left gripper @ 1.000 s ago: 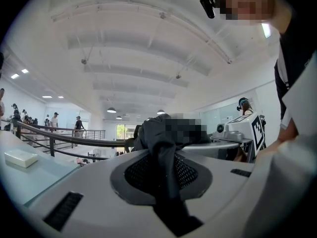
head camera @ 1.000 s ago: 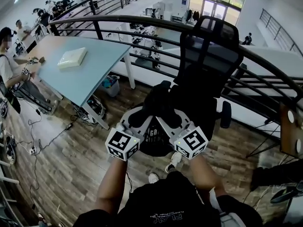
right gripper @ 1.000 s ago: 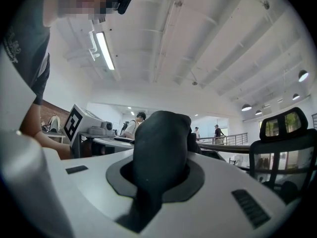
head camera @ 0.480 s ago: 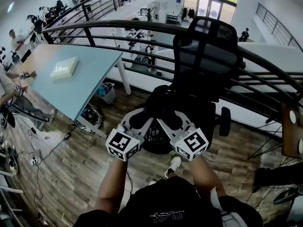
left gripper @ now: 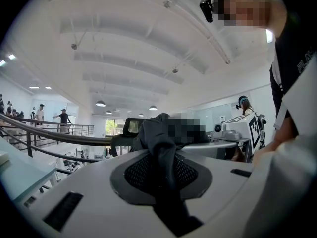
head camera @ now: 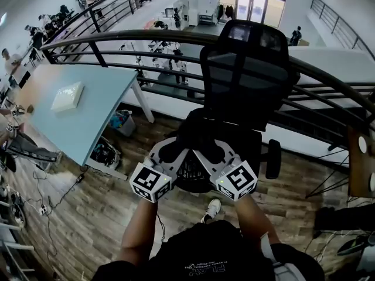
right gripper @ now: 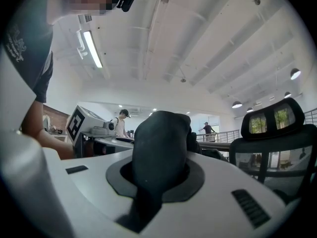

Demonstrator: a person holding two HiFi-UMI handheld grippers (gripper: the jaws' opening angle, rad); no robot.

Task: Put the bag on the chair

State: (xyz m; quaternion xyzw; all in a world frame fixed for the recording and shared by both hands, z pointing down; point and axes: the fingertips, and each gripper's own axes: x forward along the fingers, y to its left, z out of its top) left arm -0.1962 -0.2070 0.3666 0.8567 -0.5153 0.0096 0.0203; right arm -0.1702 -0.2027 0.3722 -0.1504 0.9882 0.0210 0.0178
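Black office chair (head camera: 246,69) stands by the railing (head camera: 117,37), seat toward the person. Black bag (head camera: 196,134) is at the seat's front edge; can't tell if it's touching the seat. Left claw (head camera: 171,150) and right claw (head camera: 214,150) sit side by side, each pinched nearly closed on bag fabric.

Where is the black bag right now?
In the middle of the head view, the bag is pinched between the left gripper and the right gripper, just in front of the black chair.

Tall chair (head camera: 246,69) ahead, railing (head camera: 129,36) behind it, table (head camera: 82,122) at left, open floor (head camera: 120,201) between
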